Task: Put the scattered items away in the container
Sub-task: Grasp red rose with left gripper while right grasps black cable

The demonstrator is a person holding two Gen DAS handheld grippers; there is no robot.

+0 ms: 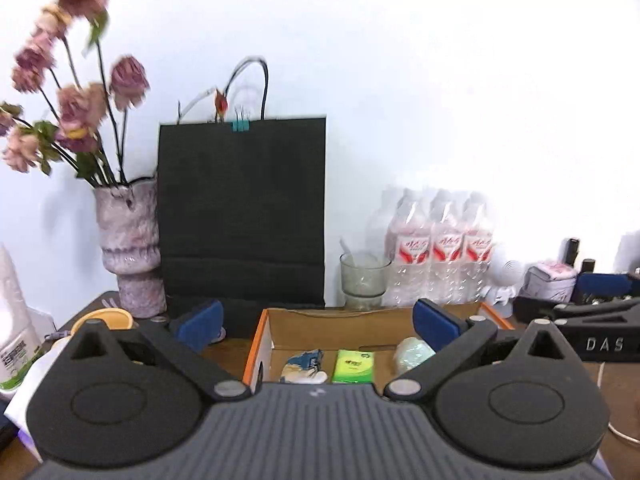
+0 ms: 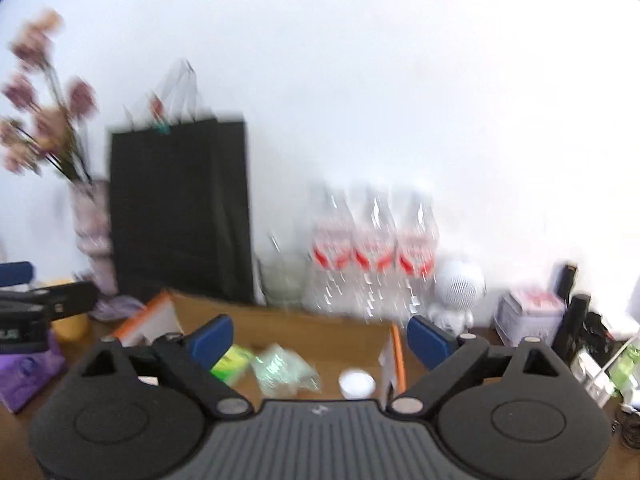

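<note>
An open cardboard box (image 1: 296, 326) with orange edges sits on the brown table. It holds a blue-and-white packet (image 1: 305, 366), a green tissue pack (image 1: 354, 366) and a pale green crinkled bag (image 1: 412, 352). My left gripper (image 1: 316, 322) is open and empty, above the box's near side. In the blurred right wrist view the box (image 2: 280, 322) holds the green pack (image 2: 234, 364), the pale green bag (image 2: 282, 372) and a small white round lid (image 2: 356, 384). My right gripper (image 2: 320, 340) is open and empty, above the box. Each gripper shows at the other view's edge.
A black paper bag (image 1: 242, 212), a vase of dried flowers (image 1: 130, 248), a glass jar (image 1: 364, 278) and several water bottles (image 1: 440, 252) line the back wall. A yellow bowl (image 1: 106, 318) and a white bottle (image 1: 14, 320) stand left. A purple pack (image 2: 28, 376) lies left of the box.
</note>
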